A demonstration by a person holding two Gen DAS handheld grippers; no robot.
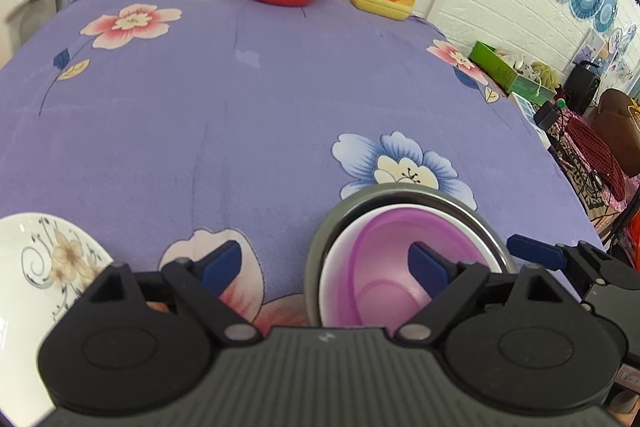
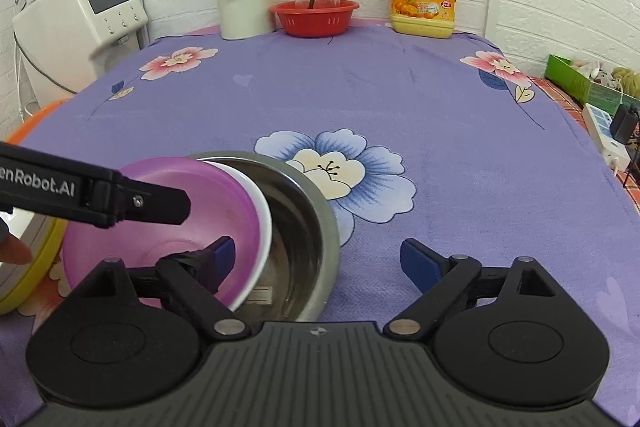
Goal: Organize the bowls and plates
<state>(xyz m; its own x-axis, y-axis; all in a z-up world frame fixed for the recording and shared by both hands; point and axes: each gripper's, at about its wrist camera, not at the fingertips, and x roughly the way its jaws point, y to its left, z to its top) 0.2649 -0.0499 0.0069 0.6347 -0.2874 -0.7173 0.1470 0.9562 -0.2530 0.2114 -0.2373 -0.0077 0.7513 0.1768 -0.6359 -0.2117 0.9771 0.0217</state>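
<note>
The left gripper [image 1: 324, 263] has its jaws wide apart and holds nothing. The purple bowl [image 1: 384, 259] lies tilted inside the steel bowl [image 1: 476, 215], under its right finger. The right gripper [image 2: 318, 259] is also open, with its left finger over the same bowl. The floral plate [image 1: 40, 267] lies at the far left.

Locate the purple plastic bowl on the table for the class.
The purple plastic bowl sits tilted inside the round steel bowl, near the table's front edge, just before the blue flower print. It appears lower left in the right wrist view, lower right in the left.
</note>
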